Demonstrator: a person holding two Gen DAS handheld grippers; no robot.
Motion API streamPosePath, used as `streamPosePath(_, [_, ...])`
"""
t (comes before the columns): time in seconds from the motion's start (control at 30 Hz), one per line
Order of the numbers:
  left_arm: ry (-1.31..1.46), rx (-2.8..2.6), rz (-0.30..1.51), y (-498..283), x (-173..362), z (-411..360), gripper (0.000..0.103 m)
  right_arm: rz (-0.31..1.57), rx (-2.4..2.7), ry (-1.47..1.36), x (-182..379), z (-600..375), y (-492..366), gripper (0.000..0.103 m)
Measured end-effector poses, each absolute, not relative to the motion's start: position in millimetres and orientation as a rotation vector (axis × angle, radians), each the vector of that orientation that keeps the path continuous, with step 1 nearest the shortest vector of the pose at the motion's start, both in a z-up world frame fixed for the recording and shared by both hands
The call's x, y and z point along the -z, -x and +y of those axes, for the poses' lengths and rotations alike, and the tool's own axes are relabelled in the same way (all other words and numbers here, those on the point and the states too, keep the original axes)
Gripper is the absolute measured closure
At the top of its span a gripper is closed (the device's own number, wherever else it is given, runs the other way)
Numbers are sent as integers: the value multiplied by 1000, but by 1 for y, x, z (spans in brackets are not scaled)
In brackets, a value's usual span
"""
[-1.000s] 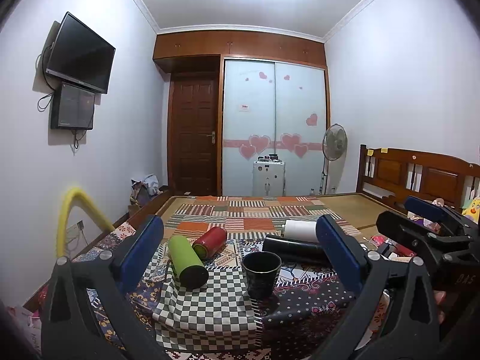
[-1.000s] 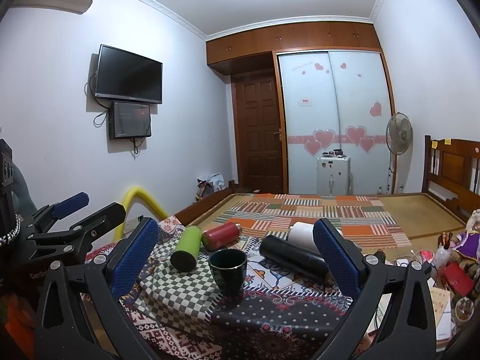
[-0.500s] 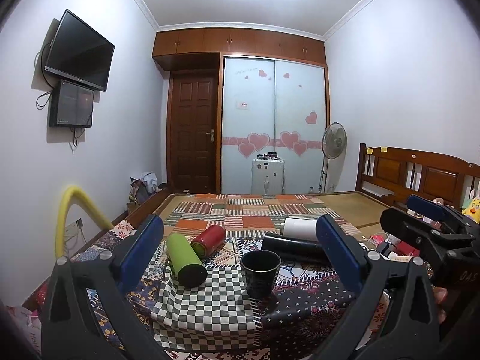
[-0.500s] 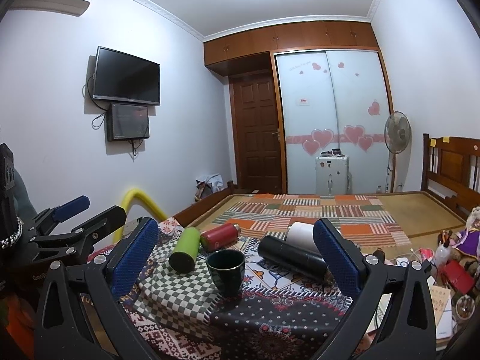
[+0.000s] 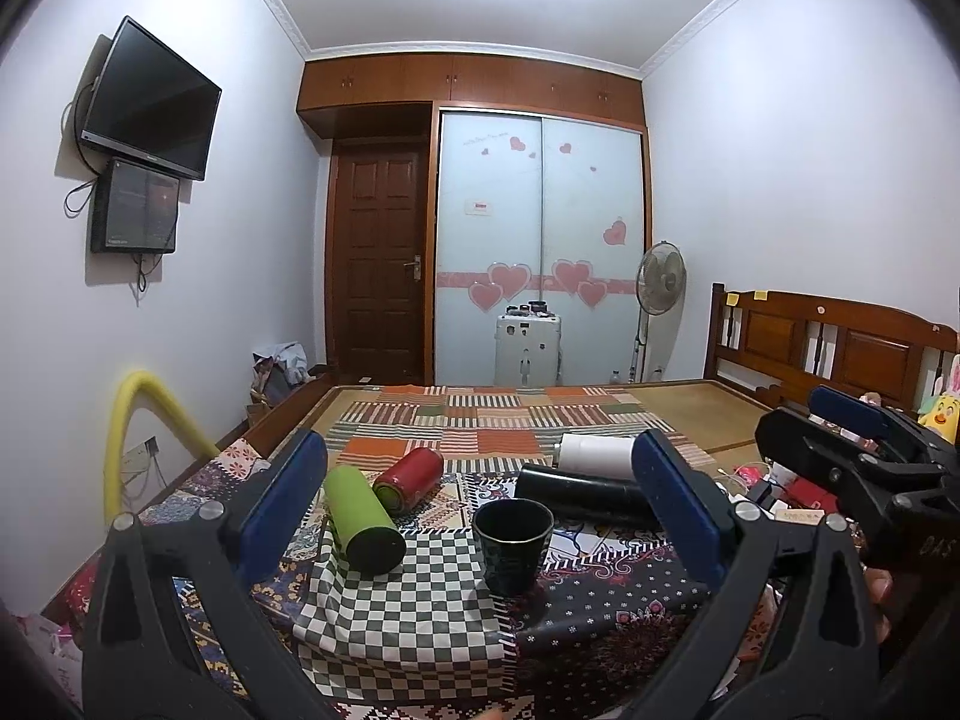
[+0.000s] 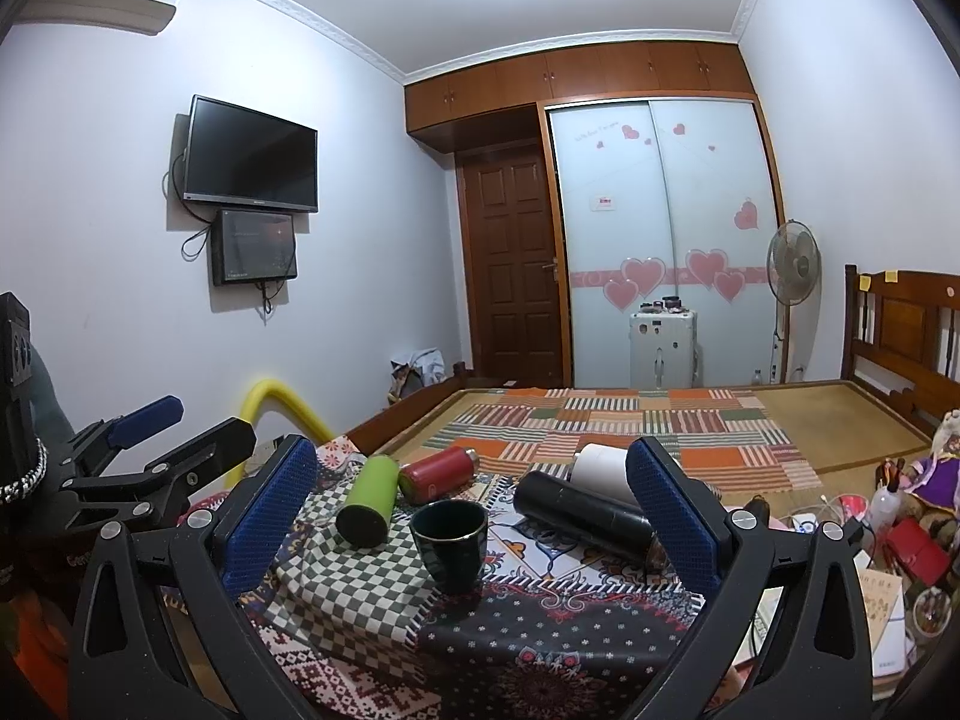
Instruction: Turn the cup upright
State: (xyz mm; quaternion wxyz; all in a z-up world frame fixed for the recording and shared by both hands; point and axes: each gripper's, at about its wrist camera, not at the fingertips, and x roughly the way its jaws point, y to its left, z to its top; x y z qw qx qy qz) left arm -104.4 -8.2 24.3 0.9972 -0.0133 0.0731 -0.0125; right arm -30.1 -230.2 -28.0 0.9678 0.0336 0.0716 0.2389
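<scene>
While both grippers are held wide apart with nothing between the pads, the left gripper [image 5: 480, 516] and right gripper [image 6: 471, 510] are kept short of the cup [image 5: 512, 545], which is framed between each pair of fingers. The cup is seen standing mouth up on the cloth [image 5: 420, 612], so the flip is judged done; only a withdrawal seems called for. Left of the cup a green bottle [image 5: 363, 517] and a red can [image 5: 409, 478] are laid, behind it a black flask [image 5: 579, 495]. Beyond the cup a wardrobe [image 5: 540, 246] is seen.
</scene>
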Motion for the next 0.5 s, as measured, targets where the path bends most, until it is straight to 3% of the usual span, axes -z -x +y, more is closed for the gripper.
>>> streamPosePath(0.5, [43,39,176,97,-20,-7,0,147,-480,-71,28,-231,28,0])
